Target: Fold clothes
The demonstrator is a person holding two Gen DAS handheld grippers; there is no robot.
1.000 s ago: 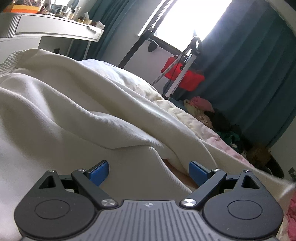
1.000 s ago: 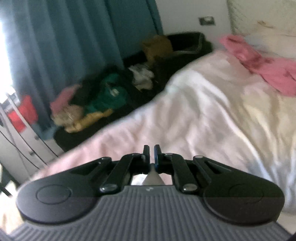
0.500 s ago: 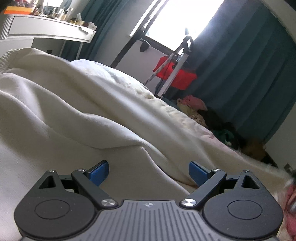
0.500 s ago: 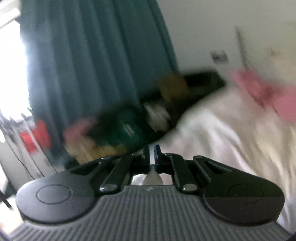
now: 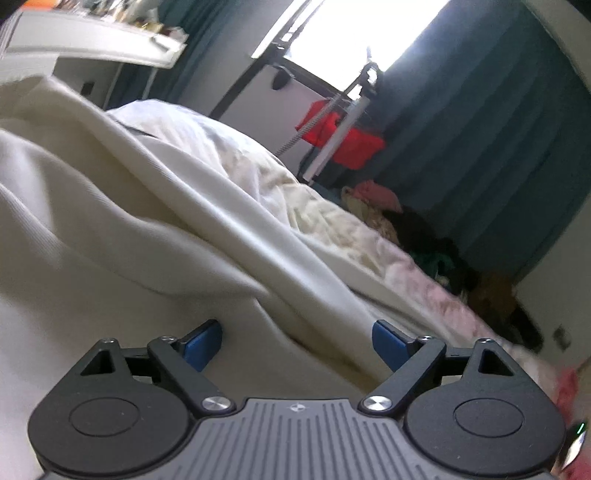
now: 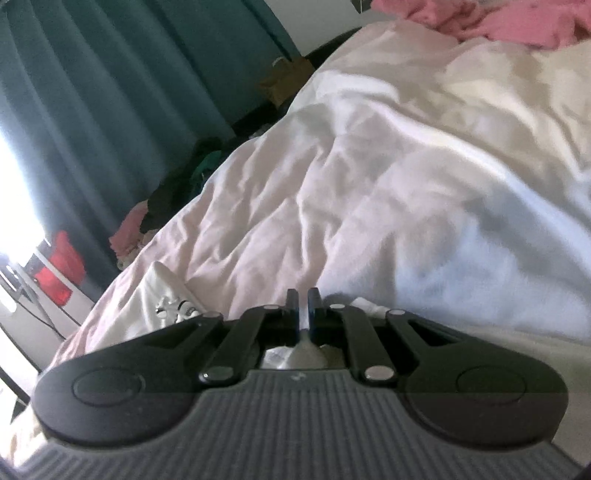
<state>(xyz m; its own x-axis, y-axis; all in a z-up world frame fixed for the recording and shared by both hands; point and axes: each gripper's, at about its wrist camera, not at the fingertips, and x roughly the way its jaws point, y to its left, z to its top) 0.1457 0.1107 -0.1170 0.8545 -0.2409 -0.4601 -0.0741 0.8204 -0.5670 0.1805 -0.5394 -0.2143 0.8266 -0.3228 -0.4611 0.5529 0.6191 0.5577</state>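
Two tools work over the bed. The left tool sits spread wide above the cream garment, which lies rumpled across the bed, its blue pads holding nothing. The right tool is pinched closed on a thin strip of white cloth; whether that strip belongs to the same garment I cannot tell. My worry is slippage: so narrow a pinch could let the cloth slide out under a pull, and the soft duvet may drag the fold askew. Counted: one cream garment, one pink garment at the bed's far end, one heap of clothes beside the bed.
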